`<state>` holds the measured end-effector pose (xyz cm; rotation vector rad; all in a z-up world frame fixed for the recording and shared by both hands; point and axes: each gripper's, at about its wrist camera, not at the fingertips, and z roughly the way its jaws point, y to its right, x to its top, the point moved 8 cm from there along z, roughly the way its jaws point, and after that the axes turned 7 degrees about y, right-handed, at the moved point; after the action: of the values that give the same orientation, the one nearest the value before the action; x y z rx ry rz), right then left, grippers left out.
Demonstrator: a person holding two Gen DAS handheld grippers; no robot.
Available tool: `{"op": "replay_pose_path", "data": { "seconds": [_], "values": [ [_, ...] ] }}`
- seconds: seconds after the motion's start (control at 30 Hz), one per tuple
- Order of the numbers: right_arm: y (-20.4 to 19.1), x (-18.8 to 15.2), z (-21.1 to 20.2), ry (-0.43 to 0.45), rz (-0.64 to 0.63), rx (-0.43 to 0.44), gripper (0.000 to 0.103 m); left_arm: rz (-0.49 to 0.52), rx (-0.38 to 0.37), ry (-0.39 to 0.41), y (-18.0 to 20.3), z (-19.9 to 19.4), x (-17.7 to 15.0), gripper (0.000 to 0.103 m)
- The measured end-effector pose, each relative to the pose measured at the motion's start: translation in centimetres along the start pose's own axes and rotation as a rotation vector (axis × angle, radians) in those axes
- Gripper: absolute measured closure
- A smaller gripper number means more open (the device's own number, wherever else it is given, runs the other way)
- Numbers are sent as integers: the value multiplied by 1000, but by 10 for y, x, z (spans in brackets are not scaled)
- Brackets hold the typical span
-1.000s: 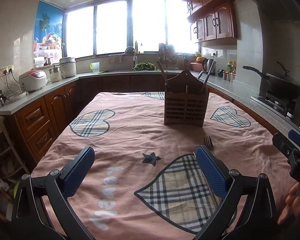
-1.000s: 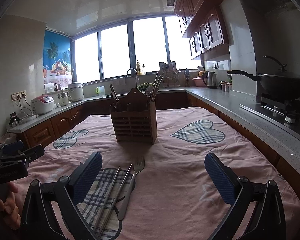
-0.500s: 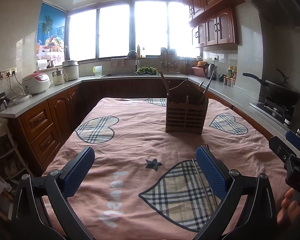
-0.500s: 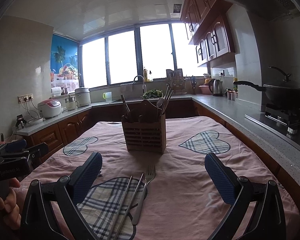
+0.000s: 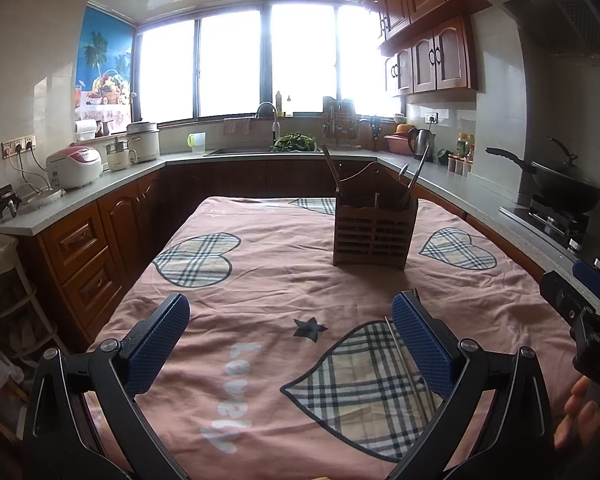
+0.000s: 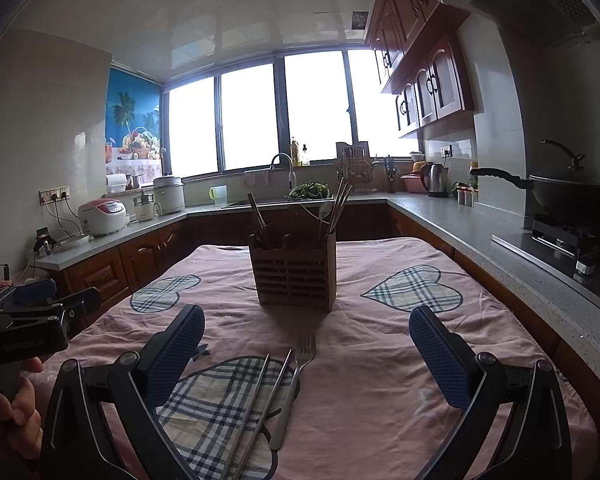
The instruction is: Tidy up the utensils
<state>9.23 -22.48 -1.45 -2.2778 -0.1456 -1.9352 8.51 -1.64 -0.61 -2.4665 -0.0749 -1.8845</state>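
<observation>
Pink tablecloth (image 6: pixel 364 360) patterned with beige-and-navy plaid hearts at 10, 2 and 6 o'clock, brown slatted wooden utensil holder (image 6: pixel 294 270), silver fork (image 6: pixel 296 384), silver chopsticks (image 6: pixel 256 404), blue textured pads (image 6: pixel 436 360) on black gripper frames

Left gripper (image 5: pixel 290 334) wide open, nothing between the blue pads (image 5: pixel 422 344), hovering over pink tablecloth (image 5: pixel 268 276) with plaid hearts. Wooden utensil holder (image 5: pixel 373 232) stands far, right of centre, upright, a few utensils sticking out of it. Thin metal chopsticks (image 5: pixel 404 360) lie on the near plaid heart, just beside the right pad, partly hidden by it. Right gripper (image 5: pixel 584 300) at right edge, state unclear. Black wok (image 5: pixel 568 190) on stove, far right.
</observation>
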Motion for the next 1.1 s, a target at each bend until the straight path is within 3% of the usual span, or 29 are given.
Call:
{"op": "replay_pose_path", "data": {
  "seconds": [1.1],
  "values": [
    [-5,1,1,-1,-3,9,0,4,0,-3,1,0,0,0]
  ]
}}
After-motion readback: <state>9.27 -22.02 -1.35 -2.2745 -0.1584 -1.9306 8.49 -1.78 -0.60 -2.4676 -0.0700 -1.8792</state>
